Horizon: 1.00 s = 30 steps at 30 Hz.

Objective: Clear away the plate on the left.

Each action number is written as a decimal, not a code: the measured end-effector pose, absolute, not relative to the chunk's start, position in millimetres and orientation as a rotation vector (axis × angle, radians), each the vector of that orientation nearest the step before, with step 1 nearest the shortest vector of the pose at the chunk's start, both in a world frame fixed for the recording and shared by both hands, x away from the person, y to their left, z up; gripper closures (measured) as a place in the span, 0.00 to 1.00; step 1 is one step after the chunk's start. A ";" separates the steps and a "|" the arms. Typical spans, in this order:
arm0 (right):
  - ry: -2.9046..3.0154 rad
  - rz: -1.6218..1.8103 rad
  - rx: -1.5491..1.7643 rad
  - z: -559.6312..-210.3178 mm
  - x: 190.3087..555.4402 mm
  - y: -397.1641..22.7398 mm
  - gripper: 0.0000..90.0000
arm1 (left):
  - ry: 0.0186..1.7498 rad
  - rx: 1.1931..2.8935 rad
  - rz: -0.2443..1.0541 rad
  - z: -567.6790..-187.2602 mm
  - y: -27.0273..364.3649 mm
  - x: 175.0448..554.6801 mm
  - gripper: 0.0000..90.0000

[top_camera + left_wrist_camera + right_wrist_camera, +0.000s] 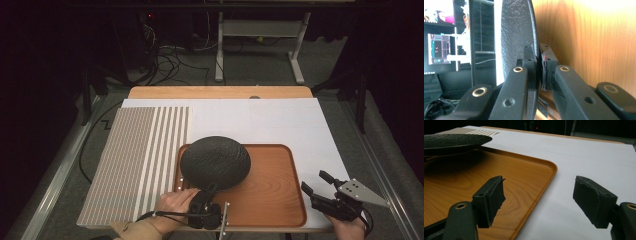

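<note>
White table cover (280, 120), striped mat (140, 155), wooden tray (270, 195); dark room.

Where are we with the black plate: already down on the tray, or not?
Done: the left gripper has the black plate clamped by its near rim. In hand: the plate hangs above the wooden tray, clear of it. Left: setting it down and letting go. The right gripper waits open beside the tray.

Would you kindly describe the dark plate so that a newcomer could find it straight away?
Start at the wooden tray on the near half of the white-covered table. Over the tray's left part sits the black plate, its near rim pinched by the left gripper. It is round, matt and rough-textured, unlike the smooth orange-brown tray and the striped mat alongside.
</note>
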State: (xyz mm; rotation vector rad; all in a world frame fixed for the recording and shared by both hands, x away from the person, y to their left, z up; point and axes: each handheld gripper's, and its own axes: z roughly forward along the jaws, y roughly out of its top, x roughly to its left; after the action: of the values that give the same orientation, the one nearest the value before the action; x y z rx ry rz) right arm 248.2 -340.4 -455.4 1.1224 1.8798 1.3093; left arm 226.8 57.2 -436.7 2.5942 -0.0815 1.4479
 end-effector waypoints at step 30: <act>1.881 1.313 1.122 -455.5 248.3 -340.4 0.28 | -0.279 2.544 1.415 -453.9 12.1 215.7 0.91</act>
State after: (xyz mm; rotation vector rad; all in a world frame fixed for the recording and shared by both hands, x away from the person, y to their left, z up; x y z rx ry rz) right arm 248.3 -340.4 -455.5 1.1219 1.8815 1.3133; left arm 215.7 12.1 -453.9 2.5442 -0.2794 1.4146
